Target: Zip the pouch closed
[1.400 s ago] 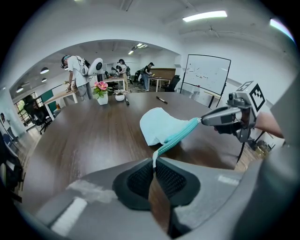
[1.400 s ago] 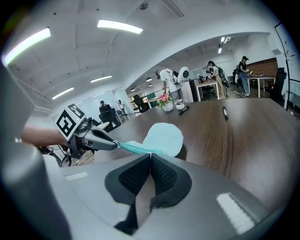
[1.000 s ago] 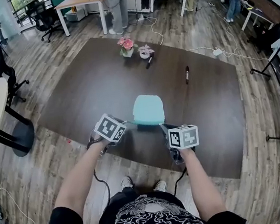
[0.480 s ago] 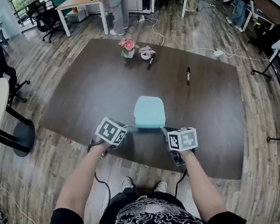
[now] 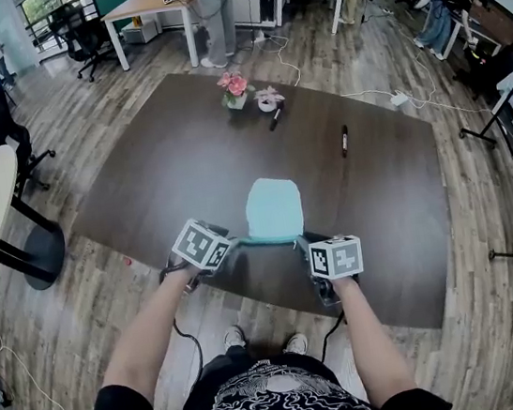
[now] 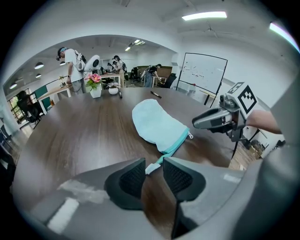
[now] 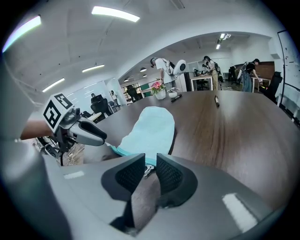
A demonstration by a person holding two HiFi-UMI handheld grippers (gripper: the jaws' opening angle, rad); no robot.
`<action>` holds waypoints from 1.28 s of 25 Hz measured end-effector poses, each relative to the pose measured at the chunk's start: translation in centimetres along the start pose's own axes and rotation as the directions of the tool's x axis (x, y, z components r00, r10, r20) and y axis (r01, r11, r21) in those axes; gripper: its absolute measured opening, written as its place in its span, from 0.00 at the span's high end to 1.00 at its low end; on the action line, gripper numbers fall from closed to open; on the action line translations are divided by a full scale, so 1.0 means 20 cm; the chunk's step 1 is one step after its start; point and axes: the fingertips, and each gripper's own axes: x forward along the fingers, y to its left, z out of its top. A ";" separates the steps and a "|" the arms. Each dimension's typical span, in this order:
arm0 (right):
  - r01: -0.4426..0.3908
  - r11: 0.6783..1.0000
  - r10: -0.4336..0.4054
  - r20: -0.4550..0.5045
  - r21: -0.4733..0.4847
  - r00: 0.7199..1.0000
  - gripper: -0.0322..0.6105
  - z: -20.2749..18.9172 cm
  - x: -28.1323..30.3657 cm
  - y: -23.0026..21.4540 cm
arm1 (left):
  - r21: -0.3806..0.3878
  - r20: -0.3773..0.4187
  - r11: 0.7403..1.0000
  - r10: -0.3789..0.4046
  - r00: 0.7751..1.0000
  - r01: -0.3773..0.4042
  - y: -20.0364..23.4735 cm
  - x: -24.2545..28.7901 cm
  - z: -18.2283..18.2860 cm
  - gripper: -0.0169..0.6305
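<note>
Teal pouch [image 5: 273, 208]: flat on worktop [image 5: 139, 178], near its front edge; zip looks shut, so we judge release is in hand. Our left gripper [image 6: 153, 164]: fingers just eased narrowly apart, zip tail [image 6: 151, 168] loose between. Our right gripper [image 7: 149, 165]: likewise, pull [image 7: 147, 171] between. Next we withdraw both cleanly. Flower pot [image 5: 234, 89], pen [image 5: 343, 138]: well apart, no hindrance.

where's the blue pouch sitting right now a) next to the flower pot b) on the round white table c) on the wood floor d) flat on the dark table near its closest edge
d: the pouch lies flat on the dark table by its near edge, well apart from the flower pot at the far side.
</note>
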 end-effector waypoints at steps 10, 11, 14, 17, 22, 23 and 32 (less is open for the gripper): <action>0.027 0.999 -0.024 0.096 -0.027 0.995 0.84 0.21 -0.13 0.00 | -0.017 0.165 1.000 0.004 0.986 -0.001 -0.01 -0.12 0.27 0.77; 0.031 0.999 -0.027 0.110 -0.030 0.994 0.84 0.24 -0.15 0.00 | -0.021 0.185 1.000 0.004 0.983 0.000 -0.01 -0.14 0.30 0.77; 0.039 0.999 -0.034 0.153 -0.033 0.988 0.84 0.33 -0.21 -0.01 | -0.019 0.254 1.000 0.016 0.967 -0.011 -0.03 -0.19 0.42 0.77; 0.056 0.998 -0.049 0.199 -0.033 0.979 0.84 0.41 -0.28 -0.01 | -0.009 0.307 1.000 0.016 0.952 -0.014 -0.07 -0.23 0.52 0.77; 0.103 0.993 -0.084 0.264 -0.058 0.961 0.86 0.54 -0.41 -0.01 | -0.010 0.415 1.000 0.002 0.910 0.002 -0.17 -0.31 0.69 0.77; 0.113 0.992 -0.091 0.279 -0.063 0.956 0.86 0.57 -0.44 -0.01 | -0.006 0.434 1.000 0.003 0.901 0.000 -0.18 -0.33 0.72 0.78; 0.205 0.975 -0.150 0.416 -0.089 0.897 0.95 0.76 -0.68 0.02 | 0.033 0.562 0.998 0.019 0.827 -0.046 -0.21 -0.52 0.90 0.86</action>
